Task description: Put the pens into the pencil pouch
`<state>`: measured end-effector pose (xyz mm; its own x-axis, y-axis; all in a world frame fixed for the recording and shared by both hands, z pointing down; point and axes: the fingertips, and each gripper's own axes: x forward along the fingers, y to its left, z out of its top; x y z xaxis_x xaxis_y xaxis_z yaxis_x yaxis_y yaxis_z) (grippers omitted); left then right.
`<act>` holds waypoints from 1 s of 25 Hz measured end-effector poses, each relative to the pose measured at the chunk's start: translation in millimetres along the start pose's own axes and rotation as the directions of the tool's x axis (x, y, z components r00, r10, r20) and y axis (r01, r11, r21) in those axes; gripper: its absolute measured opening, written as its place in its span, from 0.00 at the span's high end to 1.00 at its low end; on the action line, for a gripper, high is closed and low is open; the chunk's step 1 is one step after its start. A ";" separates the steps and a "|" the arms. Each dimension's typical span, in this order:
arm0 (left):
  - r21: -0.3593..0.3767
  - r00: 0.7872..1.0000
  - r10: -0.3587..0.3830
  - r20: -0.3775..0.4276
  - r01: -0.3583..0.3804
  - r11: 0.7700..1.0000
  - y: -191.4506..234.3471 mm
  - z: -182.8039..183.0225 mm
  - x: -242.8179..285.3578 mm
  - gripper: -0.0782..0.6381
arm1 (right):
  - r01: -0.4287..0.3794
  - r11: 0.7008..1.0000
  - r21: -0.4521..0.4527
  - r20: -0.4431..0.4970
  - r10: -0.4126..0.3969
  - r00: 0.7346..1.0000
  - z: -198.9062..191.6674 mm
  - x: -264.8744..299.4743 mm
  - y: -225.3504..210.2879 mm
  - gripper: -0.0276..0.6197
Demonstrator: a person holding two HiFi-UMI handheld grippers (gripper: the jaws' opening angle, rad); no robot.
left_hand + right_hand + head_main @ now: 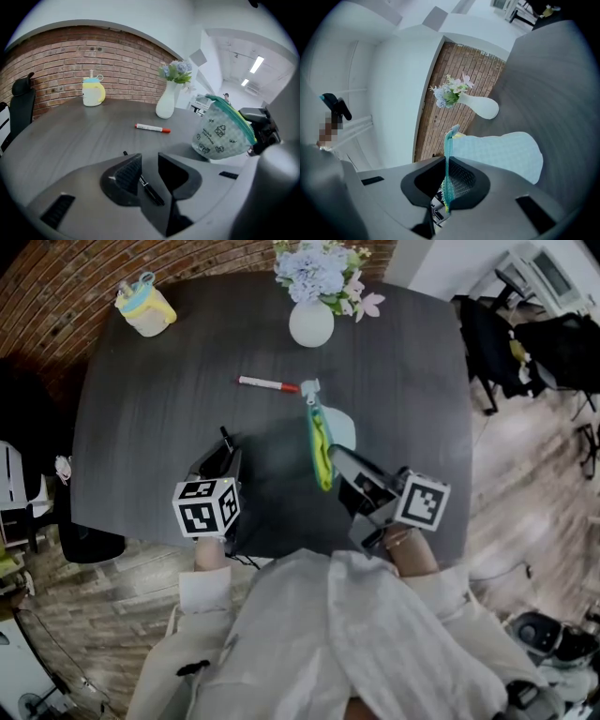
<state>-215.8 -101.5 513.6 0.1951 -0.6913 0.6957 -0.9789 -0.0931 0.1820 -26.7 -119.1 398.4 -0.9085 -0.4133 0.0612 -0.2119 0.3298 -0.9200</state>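
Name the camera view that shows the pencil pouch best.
The left gripper view: the pencil pouch shows most of its printed side and its teal zipper edge. The head view sees it only edge-on from above. The right gripper view shows just the zipper edge pinched in the right tongs and one plain side beyond.

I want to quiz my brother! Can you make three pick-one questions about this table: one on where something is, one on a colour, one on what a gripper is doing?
1. Where is the black pen? A) between the left gripper's jaws B) in a drawer C) on a shelf
2. What colour is the marker's cap? A) blue B) red C) green
3. What is the right gripper doing? A) hanging open B) pinching the pencil pouch's zipper edge C) holding a spoon
Answers: 1 A, it lies on the table between the open jaws. 2 B, its tip is red. 3 B, the teal zipper strip is clamped between its jaws.
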 end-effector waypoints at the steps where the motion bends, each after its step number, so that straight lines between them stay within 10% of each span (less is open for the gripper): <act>1: -0.009 1.000 0.012 -0.010 -0.013 1.000 5.2 -1.0 3.2 0.76 | -0.002 1.000 0.007 0.005 0.002 1.000 0.8 -0.8 -0.8 0.92; 25: -0.012 0.978 0.098 -0.186 -0.102 0.995 46.9 -14.5 55.4 0.76 | 0.012 1.000 0.022 0.013 -0.012 1.000 -4.7 -3.6 -9.4 0.92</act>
<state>-250.1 -133.8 570.7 0.1058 -0.5518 0.8272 -0.9929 -0.0135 0.1180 -23.2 -116.8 408.6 -0.9012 -0.4281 0.0675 -0.2147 0.3059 -0.9275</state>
